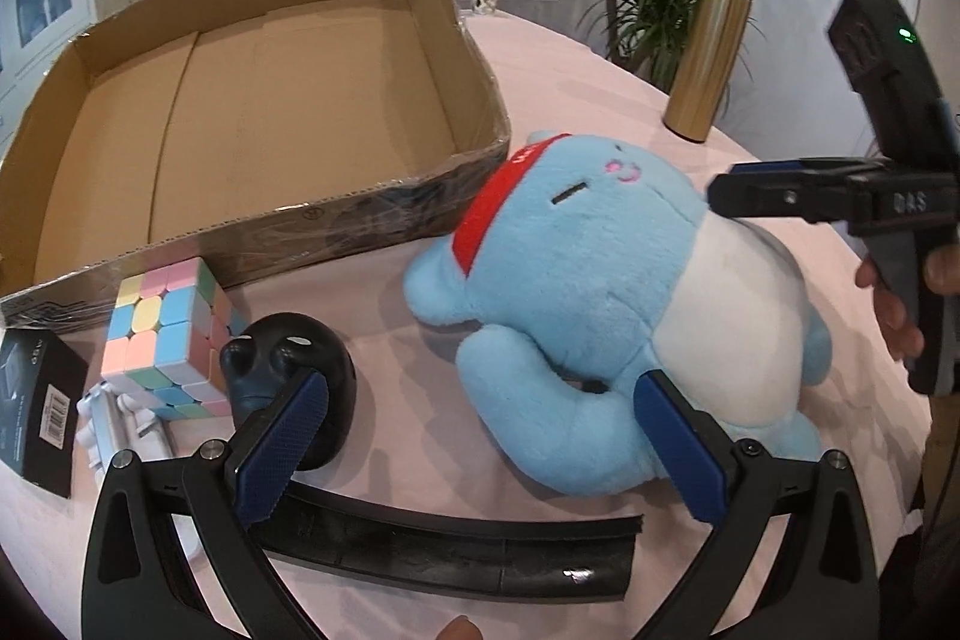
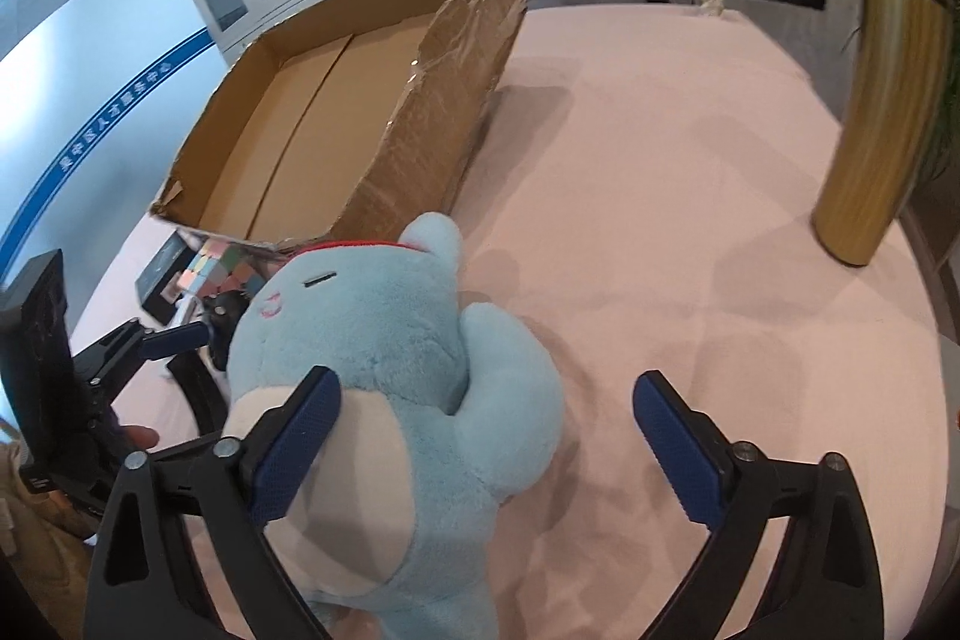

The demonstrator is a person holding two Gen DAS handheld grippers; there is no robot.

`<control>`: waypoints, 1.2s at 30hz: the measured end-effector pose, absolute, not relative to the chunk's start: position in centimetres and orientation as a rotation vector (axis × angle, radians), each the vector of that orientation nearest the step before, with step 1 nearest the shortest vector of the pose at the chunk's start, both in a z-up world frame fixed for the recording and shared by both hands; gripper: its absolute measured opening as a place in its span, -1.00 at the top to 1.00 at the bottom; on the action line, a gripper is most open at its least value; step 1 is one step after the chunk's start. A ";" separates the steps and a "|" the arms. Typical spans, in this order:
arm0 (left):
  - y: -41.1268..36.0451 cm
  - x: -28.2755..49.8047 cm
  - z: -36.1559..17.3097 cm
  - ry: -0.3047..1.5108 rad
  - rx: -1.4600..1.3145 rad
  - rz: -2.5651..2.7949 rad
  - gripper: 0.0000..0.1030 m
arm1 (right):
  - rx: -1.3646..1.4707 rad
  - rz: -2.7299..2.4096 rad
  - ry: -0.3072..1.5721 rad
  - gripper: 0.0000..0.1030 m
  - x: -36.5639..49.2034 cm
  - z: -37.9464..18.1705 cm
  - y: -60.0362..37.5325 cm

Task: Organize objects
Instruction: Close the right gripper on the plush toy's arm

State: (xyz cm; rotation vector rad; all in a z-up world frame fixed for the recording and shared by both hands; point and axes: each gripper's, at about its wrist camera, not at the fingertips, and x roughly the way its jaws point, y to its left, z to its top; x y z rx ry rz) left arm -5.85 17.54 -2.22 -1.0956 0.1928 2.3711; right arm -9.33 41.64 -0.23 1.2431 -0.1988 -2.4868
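Note:
A blue plush toy (image 1: 606, 292) with a red band and white belly lies on the pink table beside an empty cardboard box (image 1: 270, 100). My left gripper (image 1: 480, 406) is open, its right finger against the plush's arm, its left finger over a black mouse-like object (image 1: 294, 370). My right gripper (image 2: 486, 412) is open over the plush (image 2: 390, 370); its left finger rests on the belly. The right gripper also shows in the left wrist view (image 1: 780, 196) above the plush. A pastel cube (image 1: 168, 340) sits by the box.
A black curved strip (image 1: 456, 550) lies near my left gripper. A black carton (image 1: 36, 400) and a white item (image 1: 114, 430) lie at left. A gold flask (image 1: 708, 52) and a paper cup (image 1: 484, 0) stand farther back. The box also shows in the right wrist view (image 2: 372, 112).

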 end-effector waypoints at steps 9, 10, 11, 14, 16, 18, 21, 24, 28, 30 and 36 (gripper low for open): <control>16.6 -5.5 -1.6 0.082 -1.107 2.208 -0.98 | 1.300 -2.390 -0.214 -0.72 -11.4 -0.6 41.3; 16.6 -5.4 -1.5 0.071 -1.105 2.190 -0.98 | 1.302 -2.387 -0.212 -0.72 -11.4 -0.6 41.3; 16.6 -5.4 -1.4 0.055 -1.105 2.164 -0.98 | 1.304 -2.378 -0.213 -0.72 -11.4 -0.6 41.2; 16.6 -5.5 -1.3 -0.015 -1.092 2.101 -0.98 | 1.303 -2.357 -0.224 -0.72 -11.5 -0.7 41.0; 16.8 -5.9 -2.0 -0.024 -1.122 2.107 -0.98 | 1.303 -2.361 -0.226 -0.72 -11.5 -0.8 41.0; 16.9 -6.3 -2.8 -0.021 -1.158 2.117 -0.98 | 1.299 -2.366 -0.230 -0.72 -11.5 -0.8 40.9; 16.7 -6.9 -3.1 -0.077 -1.178 2.090 -0.98 | 1.300 -2.366 -0.235 -0.71 -11.5 -0.9 41.0; 16.6 -7.0 -3.1 -0.090 -1.166 2.089 -0.98 | 1.290 -2.344 -0.258 -0.56 -11.5 -0.9 41.2; 16.4 -6.7 -3.4 -0.088 -1.145 2.064 -0.97 | 1.286 -2.295 -0.267 -0.37 -11.7 -0.9 41.3; 16.3 -6.9 -3.6 -0.106 -1.142 2.042 -0.93 | 1.293 -2.280 -0.289 -0.36 -12.0 -1.0 41.4; 15.7 -7.1 -4.2 -0.141 -1.169 1.979 -0.89 | 1.339 -2.250 -0.385 -0.36 -12.6 -1.9 42.7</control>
